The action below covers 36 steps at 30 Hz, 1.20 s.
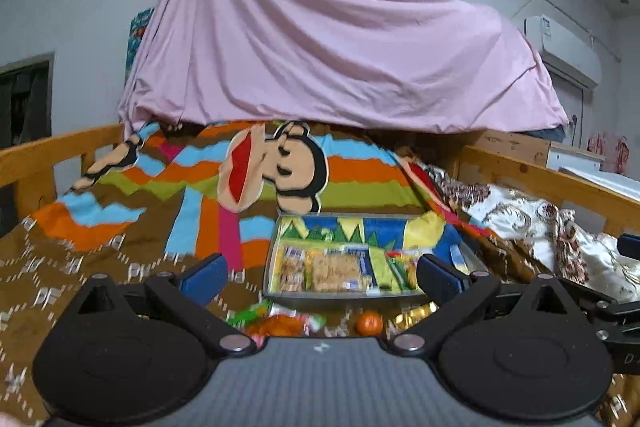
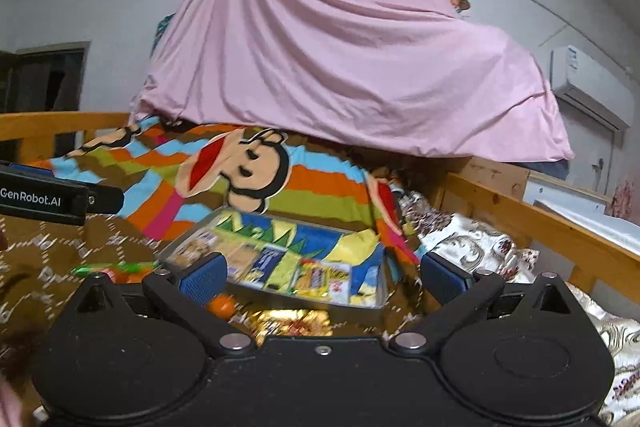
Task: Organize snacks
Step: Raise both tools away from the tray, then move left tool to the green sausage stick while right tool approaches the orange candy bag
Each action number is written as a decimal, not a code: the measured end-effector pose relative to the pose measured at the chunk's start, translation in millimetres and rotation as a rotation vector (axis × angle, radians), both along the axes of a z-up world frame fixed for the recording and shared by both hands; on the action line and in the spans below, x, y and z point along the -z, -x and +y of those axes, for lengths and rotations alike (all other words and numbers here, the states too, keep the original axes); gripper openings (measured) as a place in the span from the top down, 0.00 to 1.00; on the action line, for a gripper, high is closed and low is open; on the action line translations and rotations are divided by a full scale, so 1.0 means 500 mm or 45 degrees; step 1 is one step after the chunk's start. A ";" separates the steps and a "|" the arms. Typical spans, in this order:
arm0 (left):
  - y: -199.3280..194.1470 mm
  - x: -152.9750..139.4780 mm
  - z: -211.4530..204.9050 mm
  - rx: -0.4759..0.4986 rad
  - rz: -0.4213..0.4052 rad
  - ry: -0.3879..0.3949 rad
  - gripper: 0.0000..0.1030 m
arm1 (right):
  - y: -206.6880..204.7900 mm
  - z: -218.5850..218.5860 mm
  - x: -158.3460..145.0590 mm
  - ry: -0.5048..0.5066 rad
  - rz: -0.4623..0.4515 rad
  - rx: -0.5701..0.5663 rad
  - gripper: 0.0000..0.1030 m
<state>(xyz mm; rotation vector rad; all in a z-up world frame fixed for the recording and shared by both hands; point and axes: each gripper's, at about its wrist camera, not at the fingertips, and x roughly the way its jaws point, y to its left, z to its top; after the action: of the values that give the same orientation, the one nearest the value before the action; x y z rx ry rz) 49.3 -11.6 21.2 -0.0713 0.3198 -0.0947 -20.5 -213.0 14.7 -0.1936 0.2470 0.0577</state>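
On the bed (image 1: pixel 100 247) with its striped blanket, the tray (image 1: pixel 272 267) collects packets, while an orange (image 1: pixel 369 322) and wrappers wait just before it. I hold both grippers, left gripper (image 1: pixel 320 277) and right gripper (image 2: pixel 322 277), wide open and empty, ready for picking.

Wooden-railed bed (image 1: pixel 532 173) spread with a striped cartoon-monkey blanket (image 1: pixel 256 183)

Landmark: the grey tray (image 1: pixel 269 267) of packets, resting flat on the blanket. Just before its near rim lie a small orange fruit (image 1: pixel 369 322), a gold-wrapped snack (image 2: pixel 288 321) and a green-and-orange packet (image 1: pixel 272 319). To the tray's right lies floral bedding (image 1: pixel 520 215); beyond its far edge is the monkey's face.
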 end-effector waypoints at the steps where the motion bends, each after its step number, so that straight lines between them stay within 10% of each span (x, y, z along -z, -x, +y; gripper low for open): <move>1: 0.010 0.002 0.004 0.000 0.016 0.005 0.01 | 0.009 0.005 0.001 0.004 0.006 -0.010 0.01; 21: 0.079 0.022 0.047 -0.116 0.237 0.003 0.00 | 0.032 0.074 -0.001 -0.031 0.135 -0.140 0.01; 36: -0.064 0.046 0.166 -0.147 0.636 0.318 0.01 | -0.003 0.130 0.037 0.063 0.221 -0.270 0.01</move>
<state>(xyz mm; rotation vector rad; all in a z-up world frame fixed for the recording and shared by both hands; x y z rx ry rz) 81.0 71.5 -1.7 -0.3642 0.8006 0.0000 -18.9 -147.9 -3.8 -0.2638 0.4010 0.2799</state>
